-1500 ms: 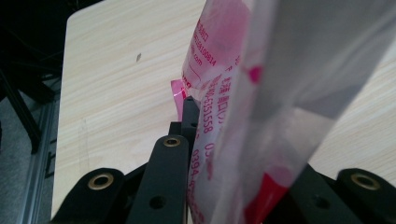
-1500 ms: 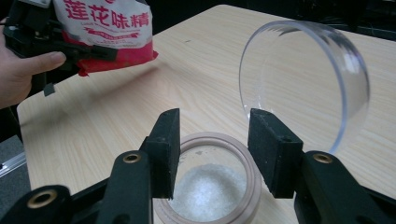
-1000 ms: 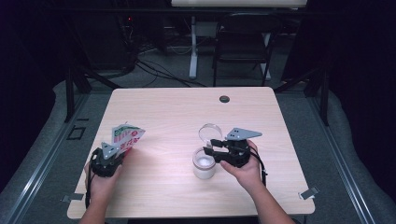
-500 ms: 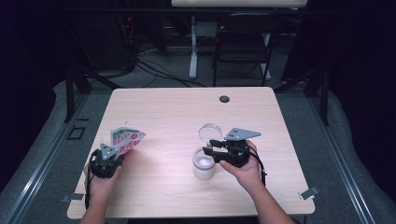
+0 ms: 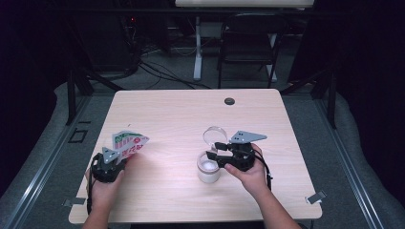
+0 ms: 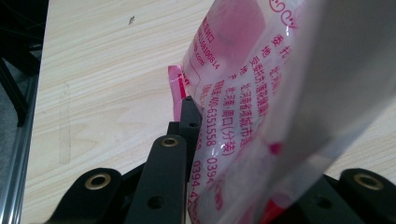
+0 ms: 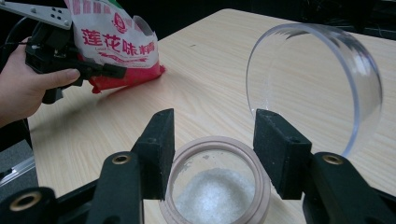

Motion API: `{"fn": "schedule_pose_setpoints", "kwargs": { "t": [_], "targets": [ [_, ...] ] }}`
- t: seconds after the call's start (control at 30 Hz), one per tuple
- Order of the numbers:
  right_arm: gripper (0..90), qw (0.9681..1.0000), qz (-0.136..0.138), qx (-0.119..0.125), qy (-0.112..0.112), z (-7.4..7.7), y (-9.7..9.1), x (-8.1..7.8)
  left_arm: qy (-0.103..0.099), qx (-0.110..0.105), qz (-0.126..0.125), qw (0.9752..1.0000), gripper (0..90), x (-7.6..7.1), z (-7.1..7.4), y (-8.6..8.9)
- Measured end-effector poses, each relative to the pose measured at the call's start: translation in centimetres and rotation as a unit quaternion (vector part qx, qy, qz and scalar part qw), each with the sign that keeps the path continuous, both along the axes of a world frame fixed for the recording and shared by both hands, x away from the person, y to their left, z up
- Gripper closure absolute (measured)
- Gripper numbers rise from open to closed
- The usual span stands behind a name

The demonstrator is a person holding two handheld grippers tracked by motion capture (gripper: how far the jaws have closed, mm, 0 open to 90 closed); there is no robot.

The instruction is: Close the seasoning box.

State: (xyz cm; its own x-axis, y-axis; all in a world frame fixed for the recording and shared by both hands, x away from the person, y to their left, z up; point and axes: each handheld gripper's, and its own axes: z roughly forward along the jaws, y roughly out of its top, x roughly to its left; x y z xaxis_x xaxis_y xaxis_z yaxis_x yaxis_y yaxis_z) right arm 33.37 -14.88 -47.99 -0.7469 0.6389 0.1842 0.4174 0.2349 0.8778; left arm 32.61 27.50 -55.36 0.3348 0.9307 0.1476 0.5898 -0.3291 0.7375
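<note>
A red and white printed bag (image 5: 129, 142) stands tilted near the table's left front, and my left gripper (image 5: 118, 153) is shut on its lower edge. In the left gripper view the bag (image 6: 261, 93) covers the right jaw of that gripper (image 6: 243, 154). A clear jar (image 5: 209, 168) with white granules (image 7: 217, 195) sits at centre front, its round hinged lid (image 7: 317, 84) standing open behind it. My right gripper (image 7: 212, 126) is open, with a jaw to either side just above the jar's pink rim (image 7: 205, 145). Across the table that view also catches the bag (image 7: 114, 39) and the left gripper (image 7: 114, 70).
The wooden table (image 5: 191, 114) has a small dark round cap (image 5: 229, 101) near its far edge. A black chair (image 5: 248, 47) and cables lie on the floor beyond. The table's left metal edge (image 6: 14, 186) runs close to my left gripper.
</note>
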Motion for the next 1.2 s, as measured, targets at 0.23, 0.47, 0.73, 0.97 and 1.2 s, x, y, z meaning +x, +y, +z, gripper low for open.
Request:
{"fn": "schedule_pose_setpoints", "kwargs": {
  "t": [0.23,0.47,0.73,0.97,1.2],
  "targets": [
    [51.4,1.0000,0.003,-0.002,-0.003,0.0,0.1,-0.1,0.003,0.001,0.000,1.0000,77.4,-0.1,0.0,-0.1],
    [52.2,1.0000,0.005,-0.004,0.001,-0.2,0.1,0.0,-0.012,-0.007,0.003,0.9999,63.3,-0.4,0.2,-0.2],
    [56.3,1.0000,0.007,-0.004,0.001,-0.1,0.0,-0.1,-0.026,-0.007,0.004,0.9996,55.8,-0.7,0.4,-0.3],
    [52.8,1.0000,0.004,-0.002,0.002,-0.2,0.1,0.0,-0.033,-0.015,0.005,0.9993,51.7,-0.8,0.6,-0.3],
    [55.7,0.9999,0.004,-0.009,-0.007,-0.2,0.2,-0.1,-0.039,-0.013,-0.011,0.9991,49.8,-1.2,1.1,-0.8]
  ]
}}
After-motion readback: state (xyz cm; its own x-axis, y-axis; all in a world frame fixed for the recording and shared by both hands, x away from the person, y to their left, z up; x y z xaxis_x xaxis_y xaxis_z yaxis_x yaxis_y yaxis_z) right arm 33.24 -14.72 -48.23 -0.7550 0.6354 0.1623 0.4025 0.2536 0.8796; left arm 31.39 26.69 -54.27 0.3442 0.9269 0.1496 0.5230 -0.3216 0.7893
